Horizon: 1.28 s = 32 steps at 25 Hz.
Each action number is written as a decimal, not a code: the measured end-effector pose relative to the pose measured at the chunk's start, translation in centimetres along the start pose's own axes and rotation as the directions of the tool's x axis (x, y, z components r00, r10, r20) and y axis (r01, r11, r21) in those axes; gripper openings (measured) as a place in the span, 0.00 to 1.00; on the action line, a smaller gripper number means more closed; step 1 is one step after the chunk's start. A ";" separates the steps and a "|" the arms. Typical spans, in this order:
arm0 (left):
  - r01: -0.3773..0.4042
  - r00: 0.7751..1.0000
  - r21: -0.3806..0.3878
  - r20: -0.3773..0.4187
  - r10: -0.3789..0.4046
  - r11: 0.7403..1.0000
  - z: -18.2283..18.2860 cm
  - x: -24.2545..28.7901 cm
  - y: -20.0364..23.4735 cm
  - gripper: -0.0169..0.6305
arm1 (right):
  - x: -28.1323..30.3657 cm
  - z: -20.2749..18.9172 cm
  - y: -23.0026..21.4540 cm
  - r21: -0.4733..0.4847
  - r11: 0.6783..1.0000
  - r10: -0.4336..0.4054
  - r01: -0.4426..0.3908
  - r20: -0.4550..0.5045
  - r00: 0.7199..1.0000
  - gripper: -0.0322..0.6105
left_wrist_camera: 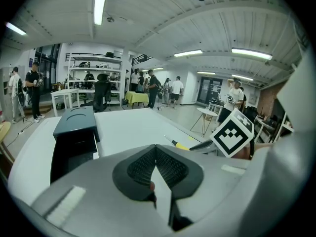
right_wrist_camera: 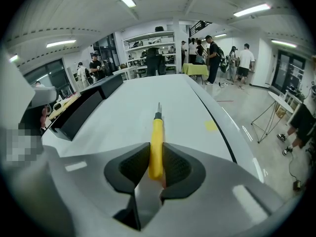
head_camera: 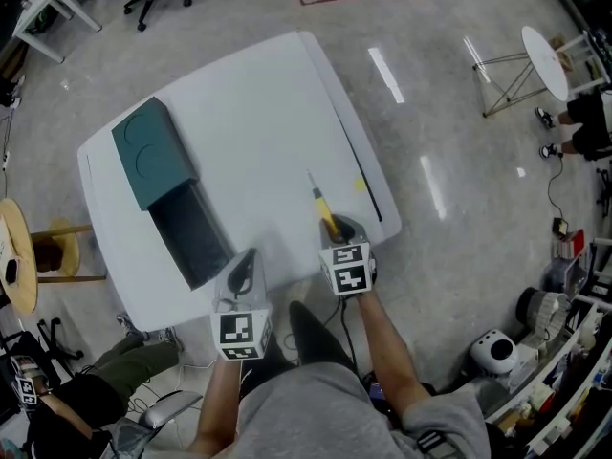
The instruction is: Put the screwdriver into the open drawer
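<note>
Jaws of the right gripper [right_wrist_camera: 156,157] pinch the slim yellow-handled screwdriver [right_wrist_camera: 157,130] by its handle, near the white table's [head_camera: 277,103] right edge. The left gripper [left_wrist_camera: 156,149] has its jaws together, empty. The tool seems light, stiff and smooth, so the handle grip suits.

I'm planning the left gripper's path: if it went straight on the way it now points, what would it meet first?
The left gripper would probably meet bare white tabletop first, passing between the dark green drawer cabinet and the yellow-handled screwdriver; depth is unclear.

No readable text, brand, number, sign. Only black-white square markers on cubes of left gripper [head_camera: 249,254], right gripper [head_camera: 335,228].
</note>
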<state>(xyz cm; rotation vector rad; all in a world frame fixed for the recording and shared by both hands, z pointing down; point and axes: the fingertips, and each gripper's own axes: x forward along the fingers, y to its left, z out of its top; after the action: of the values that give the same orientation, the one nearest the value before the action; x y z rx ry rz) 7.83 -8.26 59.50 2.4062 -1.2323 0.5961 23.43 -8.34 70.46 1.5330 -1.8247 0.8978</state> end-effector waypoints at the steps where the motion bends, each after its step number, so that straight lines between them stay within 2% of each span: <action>1: 0.000 1.000 -0.001 0.004 0.000 1.000 0.2 -0.1 0.0 0.05 | 0.0 0.0 0.0 0.003 1.000 0.001 -0.001 0.003 1.000 0.17; 13: -0.014 0.999 0.015 0.033 0.013 1.000 1.0 -1.7 0.4 0.05 | -1.4 1.9 0.5 -0.007 1.000 -0.003 0.003 0.065 0.998 0.17; 32: -0.062 0.989 0.028 0.136 0.058 0.998 4.4 -6.6 1.4 0.05 | -6.8 6.6 3.8 -0.046 0.999 0.021 -0.012 0.187 0.982 0.17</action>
<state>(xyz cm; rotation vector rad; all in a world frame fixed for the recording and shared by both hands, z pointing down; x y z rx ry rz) 4.07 -6.79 52.53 2.4785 -1.3647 0.4803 20.68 -9.12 60.66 1.6239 -1.9781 0.7355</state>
